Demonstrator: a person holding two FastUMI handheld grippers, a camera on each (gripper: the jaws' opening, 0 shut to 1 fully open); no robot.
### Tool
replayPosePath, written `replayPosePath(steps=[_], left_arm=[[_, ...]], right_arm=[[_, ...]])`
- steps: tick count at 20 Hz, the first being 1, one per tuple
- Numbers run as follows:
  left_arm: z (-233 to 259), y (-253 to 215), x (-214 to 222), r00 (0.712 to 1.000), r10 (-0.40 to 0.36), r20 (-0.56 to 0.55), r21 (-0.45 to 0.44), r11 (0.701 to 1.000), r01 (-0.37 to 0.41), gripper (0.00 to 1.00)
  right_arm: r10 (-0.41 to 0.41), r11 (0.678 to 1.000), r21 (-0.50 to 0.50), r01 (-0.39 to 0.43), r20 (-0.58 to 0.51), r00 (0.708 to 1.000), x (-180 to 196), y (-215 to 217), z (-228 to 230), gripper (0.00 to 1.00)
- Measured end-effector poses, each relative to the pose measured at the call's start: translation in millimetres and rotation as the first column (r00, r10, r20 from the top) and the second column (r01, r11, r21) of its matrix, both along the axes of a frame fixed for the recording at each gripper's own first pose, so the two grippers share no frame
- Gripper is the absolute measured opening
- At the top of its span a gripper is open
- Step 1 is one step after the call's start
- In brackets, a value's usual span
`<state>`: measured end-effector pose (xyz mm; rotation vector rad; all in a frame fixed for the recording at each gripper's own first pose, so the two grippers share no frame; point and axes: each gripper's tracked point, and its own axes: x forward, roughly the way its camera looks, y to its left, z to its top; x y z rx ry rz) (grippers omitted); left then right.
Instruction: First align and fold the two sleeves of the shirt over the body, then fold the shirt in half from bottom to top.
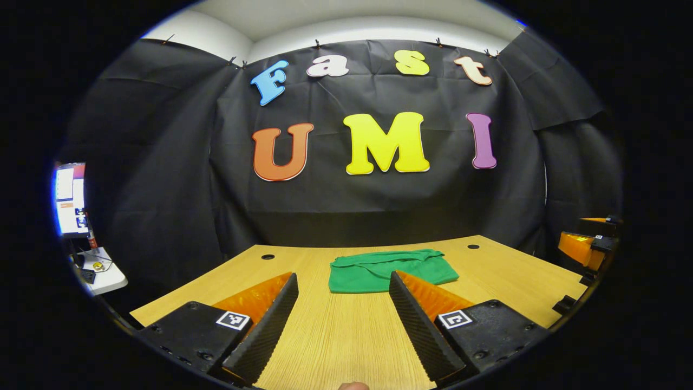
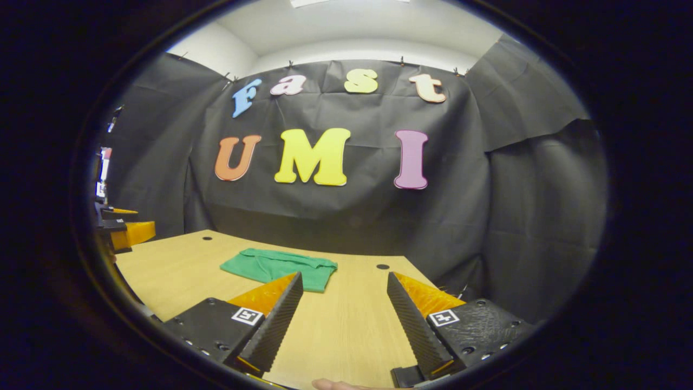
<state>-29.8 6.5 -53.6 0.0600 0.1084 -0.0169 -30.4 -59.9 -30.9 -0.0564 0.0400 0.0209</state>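
Observation:
A green shirt (image 1: pixel 387 268) lies folded into a compact rectangle on the wooden table (image 1: pixel 346 330), toward the far side. My left gripper (image 1: pixel 343 284) is open above the table's near part, a short way in front of the shirt, holding nothing. In the right gripper view the same folded shirt (image 2: pixel 279 268) lies ahead and to the left. My right gripper (image 2: pixel 344 284) is open over bare wood, off to the shirt's right, with nothing between its fingers. The right gripper also shows at the right edge of the left gripper view (image 1: pixel 587 246), and the left gripper at the left edge of the right gripper view (image 2: pixel 122 230).
The table (image 2: pixel 352 325) has round cable holes near its back corners (image 1: pixel 267 257) (image 1: pixel 472 246) (image 2: pixel 383 266). A lit screen (image 1: pixel 70 197) and a small white side table (image 1: pixel 103 273) stand left of the table. Black cloth walls close in the back and sides.

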Motion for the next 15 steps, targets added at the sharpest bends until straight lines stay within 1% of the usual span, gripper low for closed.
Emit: replayPosePath(steps=[1,2,4,5,7,9,11,12,13,15], left_arm=[[0,-3,1,1.0,-0.01,0.003,-0.012,1.0,0.01,1.0],[-1,-6,2,1.0,-0.02,0.004,-0.023,1.0,0.021,1.0],[-5,-7,4,1.0,-0.025,-0.002,-0.027,0.999,0.025,1.0],[-7,-7,5,1.0,-0.023,-0.007,-0.022,0.999,0.023,1.0],[-8,-7,6,1.0,-0.015,-0.009,-0.017,1.0,0.015,1.0],[-10,-11,6,1.0,-0.023,-0.005,-0.018,1.0,0.023,1.0],[-13,-17,6,0.999,-0.037,-0.007,-0.039,0.999,0.037,1.0],[-17,-21,6,0.998,-0.051,-0.021,-0.043,0.998,0.05,1.0],[-19,-26,5,0.998,-0.062,-0.029,-0.04,0.997,0.061,1.0],[-19,-25,5,0.998,-0.054,-0.023,-0.012,0.998,0.054,1.0]], right_arm=[[0.003,1.0,-0.011,-0.003,0.002,1.0,0,2,0,0.97],[0.011,1.0,-0.019,-0.011,0.003,1.0,0,6,-1,0.94],[0.031,0.999,-0.023,-0.031,-0.005,1.0,1,12,-6,0.97],[0.036,0.999,-0.025,-0.036,-0.01,0.999,2,14,-9,0.95],[0.042,0.999,-0.024,-0.043,-0.019,0.999,5,17,-12,0.95],[0.046,0.999,-0.018,-0.047,-0.027,0.999,7,21,-17,0.97],[0.051,0.998,-0.02,-0.052,-0.035,0.998,7,23,-19,0.95],[0.053,0.998,-0.022,-0.054,-0.033,0.998,6,25,-20,0.97],[0.057,0.998,-0.023,-0.057,-0.028,0.998,4,27,-19,0.95],[0.065,0.997,-0.027,-0.065,-0.031,0.997,4,31,-24,0.97]])
